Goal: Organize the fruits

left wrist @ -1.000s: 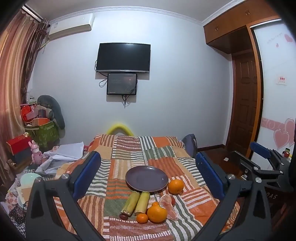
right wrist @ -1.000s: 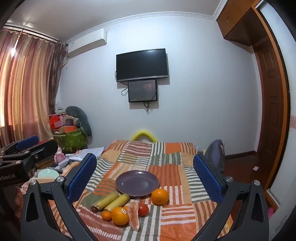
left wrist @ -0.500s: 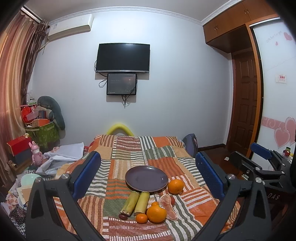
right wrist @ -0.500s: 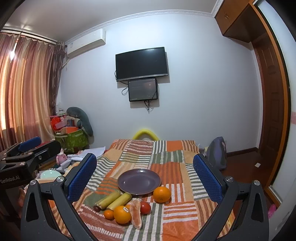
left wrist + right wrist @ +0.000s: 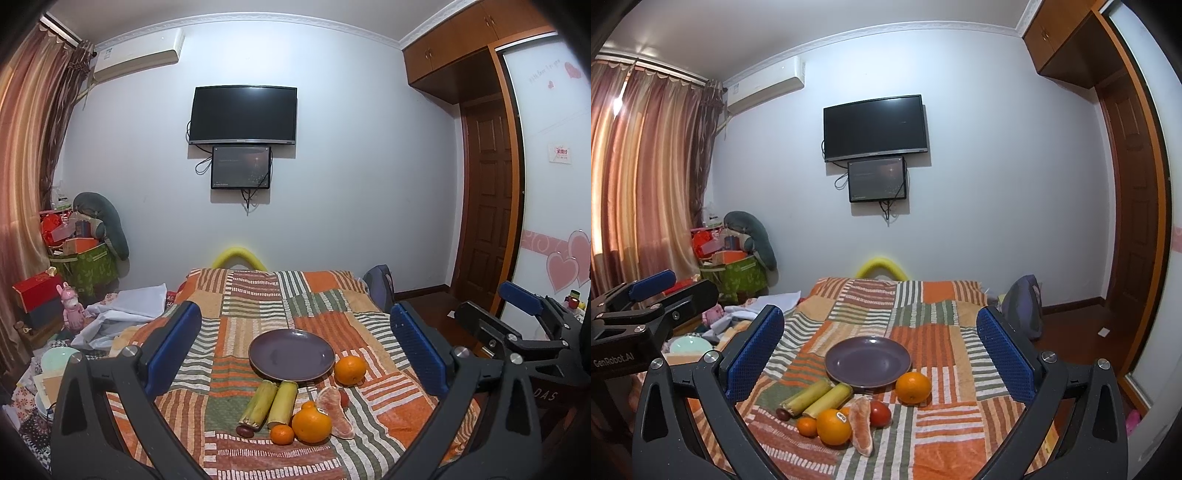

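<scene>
An empty purple plate [image 5: 291, 355] [image 5: 868, 361] lies on a striped patchwork bedspread [image 5: 255, 295]. Right of it sits an orange [image 5: 350, 370] [image 5: 913, 387]. In front lie two yellow-green cane pieces [image 5: 273, 403] [image 5: 816, 398], a big orange with a sticker [image 5: 312, 424] [image 5: 834, 427], a small tangerine [image 5: 282, 434] [image 5: 806, 426], a peeled pomelo segment [image 5: 334, 410] [image 5: 861, 424], a red tomato [image 5: 880, 413] and a small dark fruit [image 5: 245, 430]. My left gripper [image 5: 295, 354] and right gripper [image 5: 879, 358] both hover open, above and short of the fruit, holding nothing.
The right gripper's body [image 5: 524, 332] shows at the left view's right edge, the left gripper's body [image 5: 646, 317] at the right view's left edge. Boxes, a green bag [image 5: 88, 266] and bowls crowd the floor on the left. A backpack [image 5: 1023, 310] leans by the bed's right side.
The right wrist view has shifted slightly: plate and fruit sit a little higher and more to the right in it. The left view is almost unchanged. Both grippers stay open.
</scene>
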### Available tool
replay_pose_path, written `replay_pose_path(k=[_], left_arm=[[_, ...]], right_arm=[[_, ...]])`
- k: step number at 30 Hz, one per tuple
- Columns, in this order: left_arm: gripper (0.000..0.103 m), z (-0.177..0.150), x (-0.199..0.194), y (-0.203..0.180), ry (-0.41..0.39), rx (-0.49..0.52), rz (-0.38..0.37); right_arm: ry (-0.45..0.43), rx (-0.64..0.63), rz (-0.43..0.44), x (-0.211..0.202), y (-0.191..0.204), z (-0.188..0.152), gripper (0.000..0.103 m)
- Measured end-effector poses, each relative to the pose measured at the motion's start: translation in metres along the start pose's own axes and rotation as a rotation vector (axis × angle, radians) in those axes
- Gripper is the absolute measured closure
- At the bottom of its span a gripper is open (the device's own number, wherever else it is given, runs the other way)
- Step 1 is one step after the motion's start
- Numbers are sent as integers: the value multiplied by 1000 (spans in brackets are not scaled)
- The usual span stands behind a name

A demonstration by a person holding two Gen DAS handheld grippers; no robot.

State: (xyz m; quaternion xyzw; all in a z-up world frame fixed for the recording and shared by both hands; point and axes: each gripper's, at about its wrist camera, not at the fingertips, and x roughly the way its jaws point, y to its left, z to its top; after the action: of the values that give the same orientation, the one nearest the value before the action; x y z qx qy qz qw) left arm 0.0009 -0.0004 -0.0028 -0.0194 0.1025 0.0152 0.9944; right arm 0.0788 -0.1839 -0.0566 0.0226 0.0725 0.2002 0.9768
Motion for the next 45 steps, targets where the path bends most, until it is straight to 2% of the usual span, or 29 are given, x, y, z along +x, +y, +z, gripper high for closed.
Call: replay_pose_path(k=[39, 45], left_arm=[[0, -3, 5, -3, 13, -10, -3], [0, -7, 14, 2, 31, -9, -9]], right_arm=[[-10, 4, -5, -1, -1, 3, 0], [39, 18, -29, 13, -5, -4, 0]])
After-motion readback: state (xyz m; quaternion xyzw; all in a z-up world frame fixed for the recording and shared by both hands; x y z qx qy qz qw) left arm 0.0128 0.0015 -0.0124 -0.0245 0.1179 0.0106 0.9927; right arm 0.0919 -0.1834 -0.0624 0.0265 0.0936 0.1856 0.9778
